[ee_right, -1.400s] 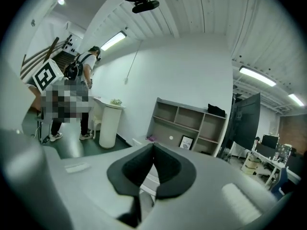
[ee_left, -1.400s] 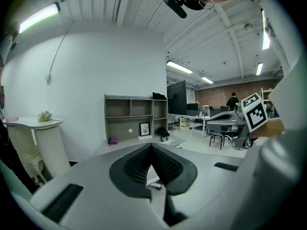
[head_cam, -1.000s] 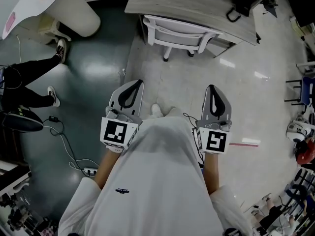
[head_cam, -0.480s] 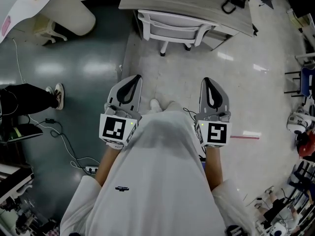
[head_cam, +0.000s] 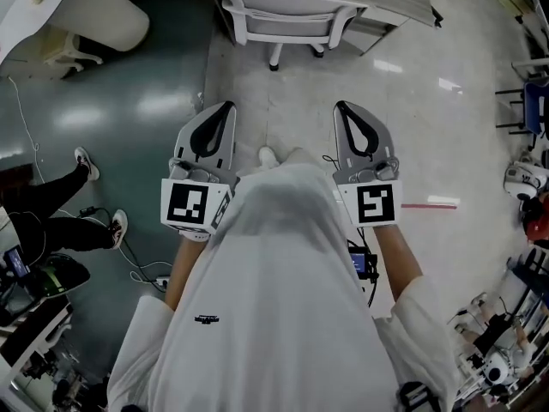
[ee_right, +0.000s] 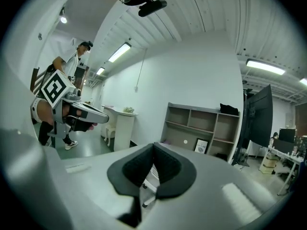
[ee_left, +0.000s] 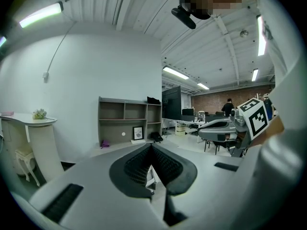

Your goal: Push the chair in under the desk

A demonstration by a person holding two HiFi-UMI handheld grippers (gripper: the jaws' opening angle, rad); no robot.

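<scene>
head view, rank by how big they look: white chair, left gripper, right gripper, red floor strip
1. white chair, narrowly; the nearer grippers look almost as big
2. left gripper and right gripper, alike
3. red floor strip

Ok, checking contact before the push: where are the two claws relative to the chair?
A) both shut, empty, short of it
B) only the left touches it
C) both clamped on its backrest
A: left claw and right claw are closed on nothing, apart from the chair.
</scene>
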